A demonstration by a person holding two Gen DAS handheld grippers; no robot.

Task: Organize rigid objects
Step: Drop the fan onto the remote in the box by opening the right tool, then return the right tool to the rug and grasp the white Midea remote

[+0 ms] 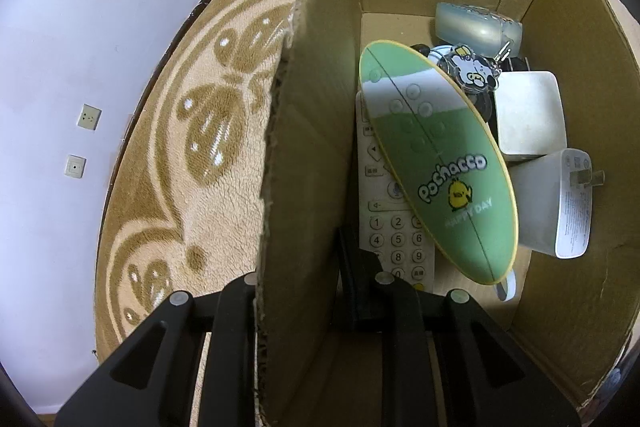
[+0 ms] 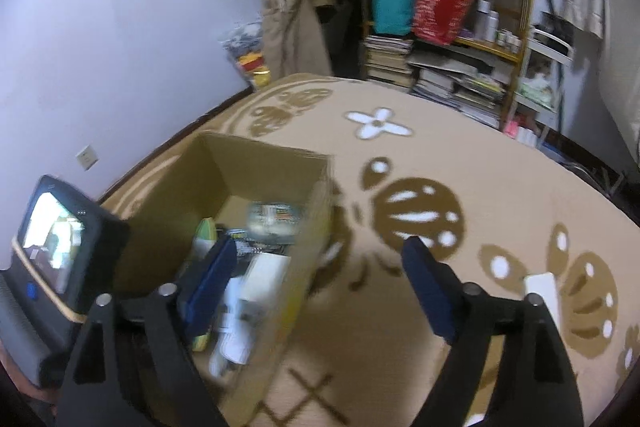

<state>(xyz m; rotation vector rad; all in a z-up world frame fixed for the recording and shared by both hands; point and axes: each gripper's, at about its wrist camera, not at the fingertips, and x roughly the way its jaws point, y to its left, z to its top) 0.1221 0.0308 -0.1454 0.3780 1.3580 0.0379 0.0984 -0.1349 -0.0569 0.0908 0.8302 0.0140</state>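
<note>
Left tool (image 1: 298, 291) clamps box wall (image 1: 304, 147); right tool (image 2: 320, 263) open

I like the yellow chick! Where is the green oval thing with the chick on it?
In the left wrist view the green oval fan is inside the cardboard box, leaning over the white remote, with two white chargers to its right.

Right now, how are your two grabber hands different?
The left gripper is pinched shut on the cardboard box's wall, one finger outside and one inside; the right gripper stands wide open with nothing between its fingers. The left one hangs over the box and the green oval board inside; the right one is above the patterned rug beside the box. Both have black frames.
</note>
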